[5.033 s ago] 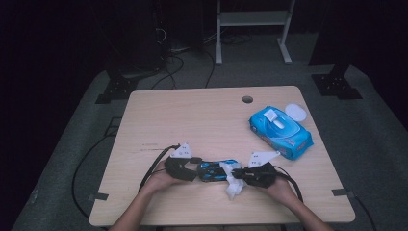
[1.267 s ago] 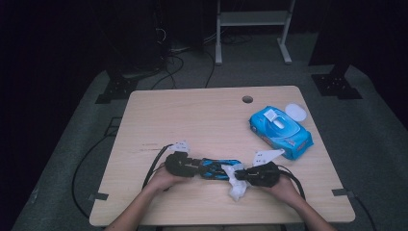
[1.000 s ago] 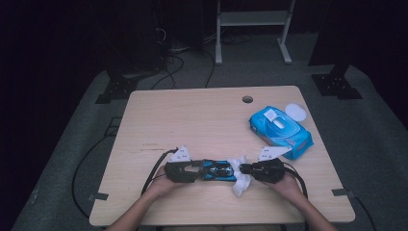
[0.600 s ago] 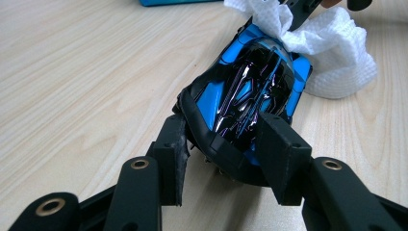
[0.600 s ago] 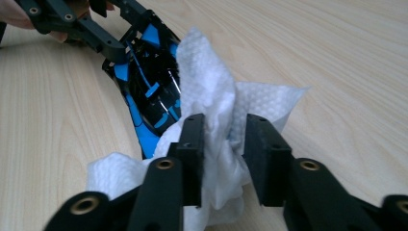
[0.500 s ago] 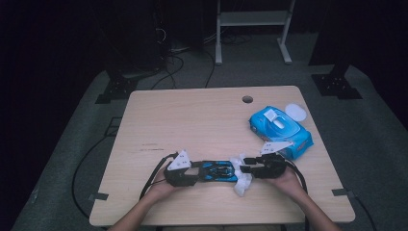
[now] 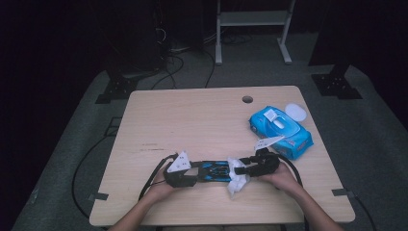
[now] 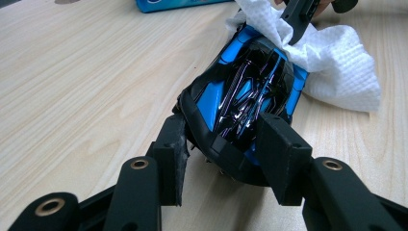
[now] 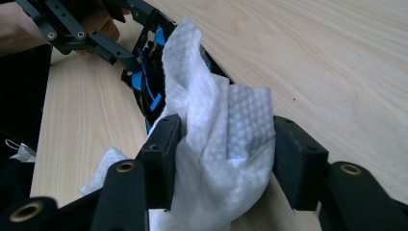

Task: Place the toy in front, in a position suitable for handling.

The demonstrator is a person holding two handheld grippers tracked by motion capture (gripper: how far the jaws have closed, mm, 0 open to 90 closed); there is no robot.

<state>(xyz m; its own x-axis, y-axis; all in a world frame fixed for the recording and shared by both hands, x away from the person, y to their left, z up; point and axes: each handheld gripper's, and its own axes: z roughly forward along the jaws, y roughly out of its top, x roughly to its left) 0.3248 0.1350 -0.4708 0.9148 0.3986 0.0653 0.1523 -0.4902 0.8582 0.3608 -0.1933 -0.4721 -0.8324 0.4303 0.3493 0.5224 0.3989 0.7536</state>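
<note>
Left claw [image 8: 221,144] level, clamping toy car [image 8: 245,91].

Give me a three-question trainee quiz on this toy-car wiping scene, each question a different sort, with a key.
1. True or false: the left gripper is clamped on one end of the blue and black toy car.
2. Which thing lies between the jaws of the right gripper?
A. a sponge
B. the white wipe
C. a brush
3. Fill in: the blue wipes pack lies on the table toward its far ______ corner in the high view.

Key
1. True: both pads press on the car's sides.
2. B. The jaws have just been opening, and the wipe sits loosely between them, draped over the car.
3. right
</note>
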